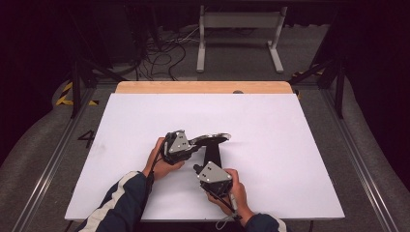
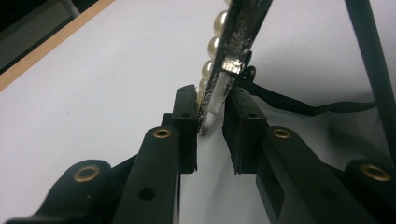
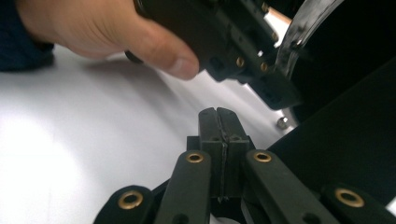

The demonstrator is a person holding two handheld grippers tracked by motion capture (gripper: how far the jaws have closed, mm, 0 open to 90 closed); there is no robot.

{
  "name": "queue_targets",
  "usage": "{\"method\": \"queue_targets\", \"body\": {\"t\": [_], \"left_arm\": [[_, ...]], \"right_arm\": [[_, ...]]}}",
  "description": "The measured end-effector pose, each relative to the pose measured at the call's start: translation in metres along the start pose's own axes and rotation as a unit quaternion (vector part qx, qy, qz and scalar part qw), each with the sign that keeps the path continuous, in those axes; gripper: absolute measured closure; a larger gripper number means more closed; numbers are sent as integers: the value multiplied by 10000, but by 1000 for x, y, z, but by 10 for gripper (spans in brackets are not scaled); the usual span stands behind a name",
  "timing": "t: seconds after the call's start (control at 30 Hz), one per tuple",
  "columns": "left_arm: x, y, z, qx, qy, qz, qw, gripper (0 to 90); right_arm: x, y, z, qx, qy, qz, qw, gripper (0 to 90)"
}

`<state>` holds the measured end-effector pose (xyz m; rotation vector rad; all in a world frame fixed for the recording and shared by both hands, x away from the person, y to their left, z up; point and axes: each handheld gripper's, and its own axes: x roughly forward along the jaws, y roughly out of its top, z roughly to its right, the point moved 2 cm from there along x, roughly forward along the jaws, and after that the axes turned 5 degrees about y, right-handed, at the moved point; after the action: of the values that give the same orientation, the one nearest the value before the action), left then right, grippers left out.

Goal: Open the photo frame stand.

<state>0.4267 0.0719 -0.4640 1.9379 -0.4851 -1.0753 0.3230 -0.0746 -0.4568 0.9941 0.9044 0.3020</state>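
- White worktop [image 1: 270, 145] with a wooden far edge, dark floor and cables beyond; wide bare surface lies to the left, right and far side of the hands.
- Left tongs [image 2: 212, 109], held in the left hand [image 1: 162, 162] near the worktop's middle, point rightward in the high view; their jaws stand narrow, clamped on the end of a curved silver headband [image 2: 233, 51] edged with pearls [image 2: 211, 46].
- Headband [image 1: 210, 139]: its long axis runs left to right, arching away from the left tongs.
- Right tongs [image 3: 218, 122], in the right hand [image 1: 234, 191] nearer the front edge, point toward the far side; jaws pressed together with nothing between them, beside a black object [image 1: 212, 155].
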Motion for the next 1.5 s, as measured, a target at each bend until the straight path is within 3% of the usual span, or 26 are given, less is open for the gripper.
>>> {"method": "queue_targets", "body": {"t": [0.13,0.33,0.53,0.73,0.8,1.5], "left_arm": [[-2,-1,1,12,13,-60,10000,761],[-2,0,2,-2,66,-61,10000,762],[-2,0,3,-15,113,-58,9999,759],[-2,0,3,-3,111,-43,9999,761],[-2,0,3,-10,112,-51,9999,761],[-4,0,4,105,104,-138,9998,786]], "right_arm": [[6,-5,3,74,-148,-254,9995,900],[5,-3,1,-14,-300,-340,9990,900],[11,-3,-7,-121,-189,-341,9992,900],[15,-9,-2,9,-172,-513,9985,900],[16,-9,-3,-96,-199,-583,9981,900],[12,-14,3,42,-130,-713,9974,900]]}}
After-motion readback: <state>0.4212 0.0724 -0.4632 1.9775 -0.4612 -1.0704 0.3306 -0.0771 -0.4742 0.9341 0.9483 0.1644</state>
